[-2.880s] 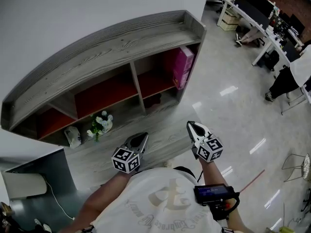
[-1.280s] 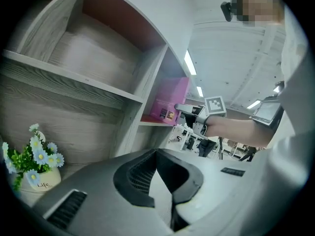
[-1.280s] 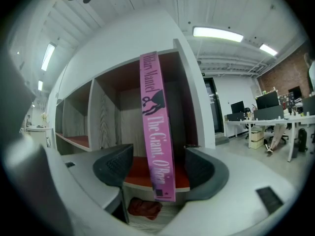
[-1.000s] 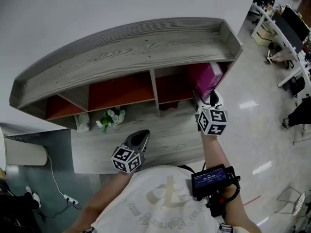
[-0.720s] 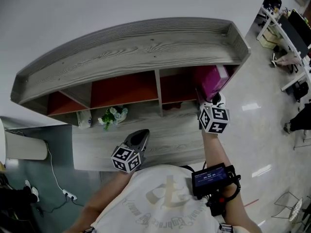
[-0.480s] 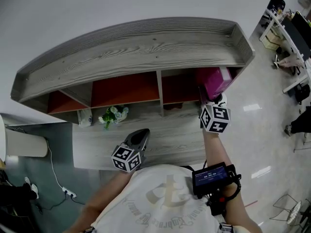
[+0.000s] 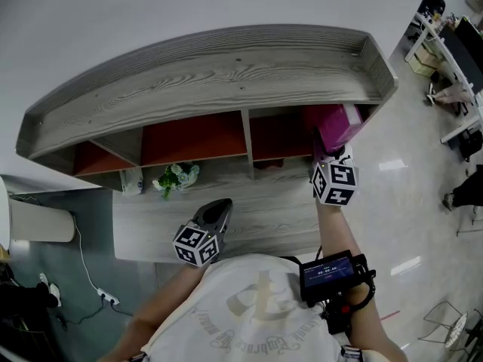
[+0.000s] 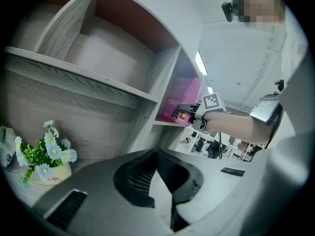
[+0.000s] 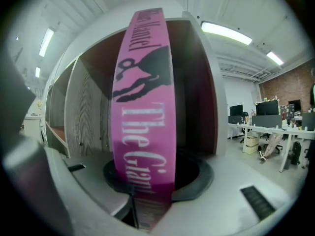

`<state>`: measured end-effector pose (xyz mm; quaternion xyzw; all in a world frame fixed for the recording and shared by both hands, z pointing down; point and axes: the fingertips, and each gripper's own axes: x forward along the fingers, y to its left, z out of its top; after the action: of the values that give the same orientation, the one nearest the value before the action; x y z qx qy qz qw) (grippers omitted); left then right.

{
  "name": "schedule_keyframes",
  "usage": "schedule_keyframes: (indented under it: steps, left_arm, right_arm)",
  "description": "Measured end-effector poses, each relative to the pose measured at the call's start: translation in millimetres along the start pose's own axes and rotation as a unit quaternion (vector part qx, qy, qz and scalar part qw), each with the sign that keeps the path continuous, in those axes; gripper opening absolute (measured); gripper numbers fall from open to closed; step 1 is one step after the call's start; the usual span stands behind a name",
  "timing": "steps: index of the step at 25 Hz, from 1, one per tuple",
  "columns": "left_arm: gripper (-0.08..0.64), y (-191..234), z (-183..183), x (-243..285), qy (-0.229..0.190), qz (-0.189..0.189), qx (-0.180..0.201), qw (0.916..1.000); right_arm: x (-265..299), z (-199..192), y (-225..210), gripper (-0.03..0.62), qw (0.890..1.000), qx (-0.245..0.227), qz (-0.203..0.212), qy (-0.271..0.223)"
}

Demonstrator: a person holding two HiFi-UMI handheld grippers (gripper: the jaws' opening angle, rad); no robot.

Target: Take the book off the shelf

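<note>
Book (image 7: 333,124), pink, stands upright in the upper compartment at the right end of the shelf (image 7: 226,74), right of centre in the head view. Grey wood with red back panels, the shelf spans the upper half of that frame. The right gripper (image 7: 321,148) reaches into that compartment. Its jaws have just been closing, and in the right gripper view they sit against both sides of the pink spine, which fills the gap between them. The left gripper (image 7: 219,206), low and left of centre, hangs before the lower board, jaws pressed together on nothing. Flowers (image 7: 172,179) in a small pot stand at that board's left.
</note>
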<state>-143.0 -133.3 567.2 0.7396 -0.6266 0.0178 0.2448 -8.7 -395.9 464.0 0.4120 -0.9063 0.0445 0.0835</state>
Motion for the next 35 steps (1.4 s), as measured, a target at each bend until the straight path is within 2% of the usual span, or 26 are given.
schedule_keyframes:
  steps: [25,35]
  left_arm:
    - [0.002,2,-5,-34,0.002,-0.025,0.011,0.9996]
    - [0.002,-13,-11,-44,0.003,-0.041,0.013,0.9991]
  right_arm:
    - [-39,-5,32,0.147,1.0,0.002,0.016,0.002]
    - [-67,-8,38,0.147,1.0,0.007,0.025,0.002]
